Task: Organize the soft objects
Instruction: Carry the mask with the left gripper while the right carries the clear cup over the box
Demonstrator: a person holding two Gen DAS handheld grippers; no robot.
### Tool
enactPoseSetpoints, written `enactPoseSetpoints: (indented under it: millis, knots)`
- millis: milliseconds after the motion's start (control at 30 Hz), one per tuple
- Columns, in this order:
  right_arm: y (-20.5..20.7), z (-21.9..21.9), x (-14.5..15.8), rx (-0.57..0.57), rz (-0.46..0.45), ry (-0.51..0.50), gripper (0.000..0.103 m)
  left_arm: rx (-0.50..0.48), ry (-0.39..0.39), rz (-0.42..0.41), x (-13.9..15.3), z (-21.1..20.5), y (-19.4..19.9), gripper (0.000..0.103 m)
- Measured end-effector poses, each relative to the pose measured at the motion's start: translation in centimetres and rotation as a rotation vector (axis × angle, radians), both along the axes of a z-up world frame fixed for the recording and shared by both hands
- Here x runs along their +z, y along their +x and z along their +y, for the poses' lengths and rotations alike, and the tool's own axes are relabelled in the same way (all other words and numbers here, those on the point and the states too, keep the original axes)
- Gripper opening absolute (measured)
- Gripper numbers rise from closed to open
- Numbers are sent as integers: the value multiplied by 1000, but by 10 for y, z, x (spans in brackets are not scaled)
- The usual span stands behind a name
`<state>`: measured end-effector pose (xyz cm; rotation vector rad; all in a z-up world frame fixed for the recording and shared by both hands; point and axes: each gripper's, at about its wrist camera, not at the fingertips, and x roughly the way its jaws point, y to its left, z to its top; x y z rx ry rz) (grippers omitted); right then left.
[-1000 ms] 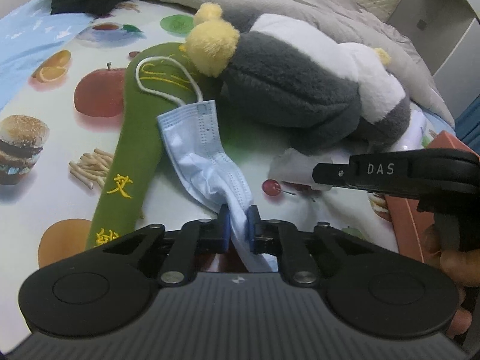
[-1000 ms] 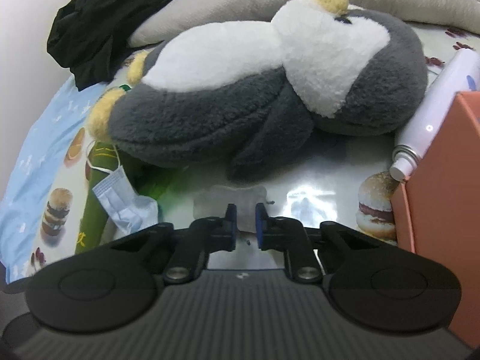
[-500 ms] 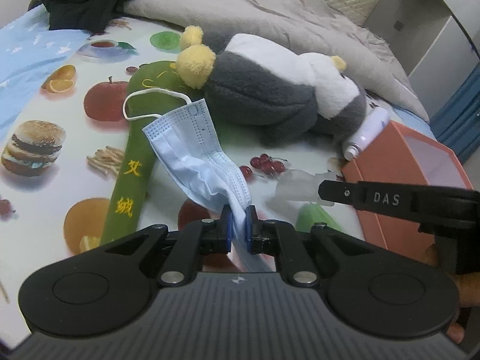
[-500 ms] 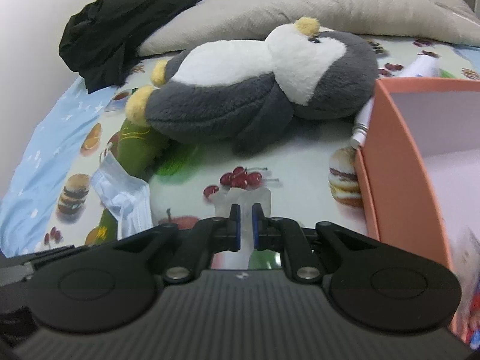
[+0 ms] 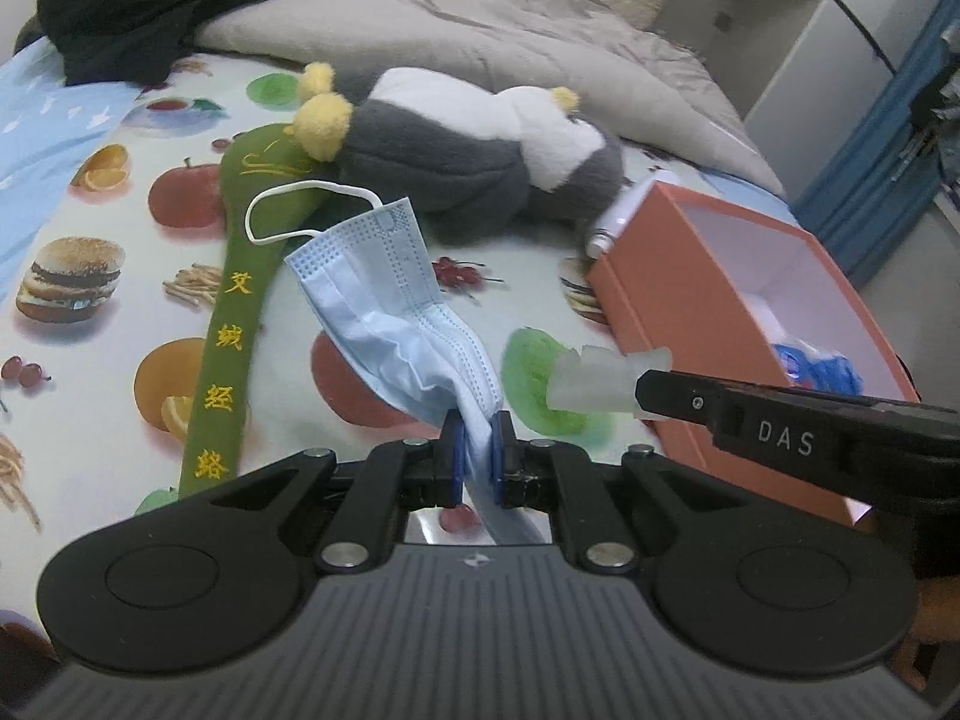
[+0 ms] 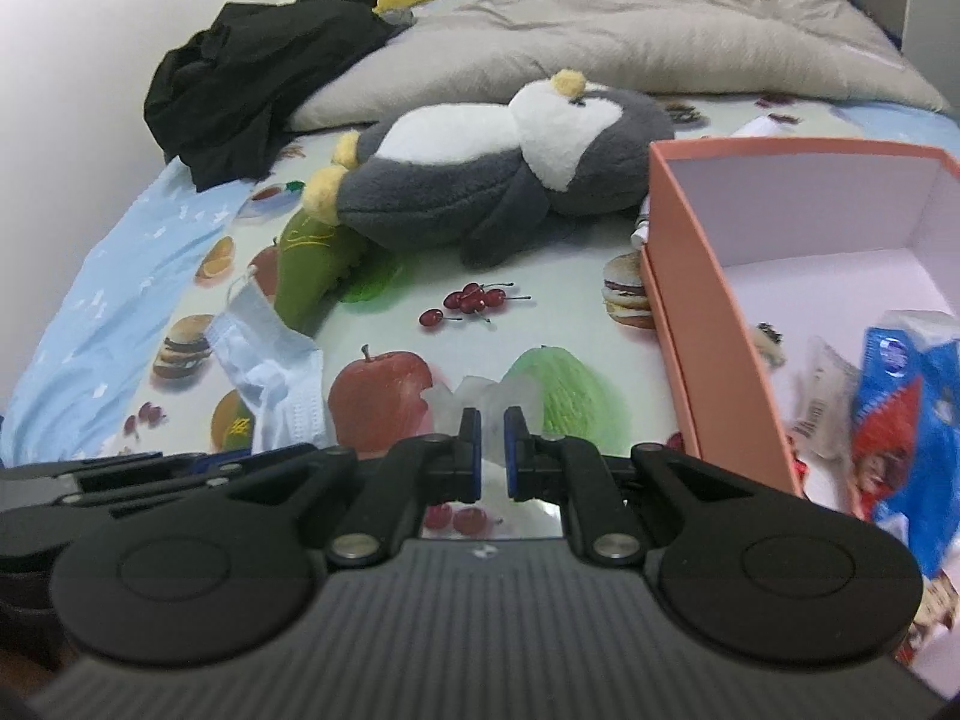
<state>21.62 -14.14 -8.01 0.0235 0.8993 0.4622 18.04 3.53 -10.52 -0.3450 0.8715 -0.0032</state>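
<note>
A white spray bottle (image 5: pixel 607 227), mostly hidden, perhaps an aerosol can, lies on the fruit-and-burger-printed bedsheet (image 5: pixel 90 396).

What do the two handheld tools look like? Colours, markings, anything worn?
Both are matte black. The left tool and the right tool have blue pads on the fingertips, silver pivot pins, scissor-like linkages, round discs either side and a ribbed grey body. Seen from the left wrist view, the right tool's finger reads "DAS" in white. No cables or sleeves visible.
</note>
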Motion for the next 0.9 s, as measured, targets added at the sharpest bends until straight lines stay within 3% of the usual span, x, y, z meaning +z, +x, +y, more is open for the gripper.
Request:
enactPoseSetpoints:
  millis: [500, 900]
  knots:
    - [-63, -46, 62, -93, -162, 50, 11, -140, 5, -87, 53, -32, -27, 11]
    - [-97, -98, 89, -210, -213, 50, 11, -275, -27, -131, 79, -81, -41, 11]
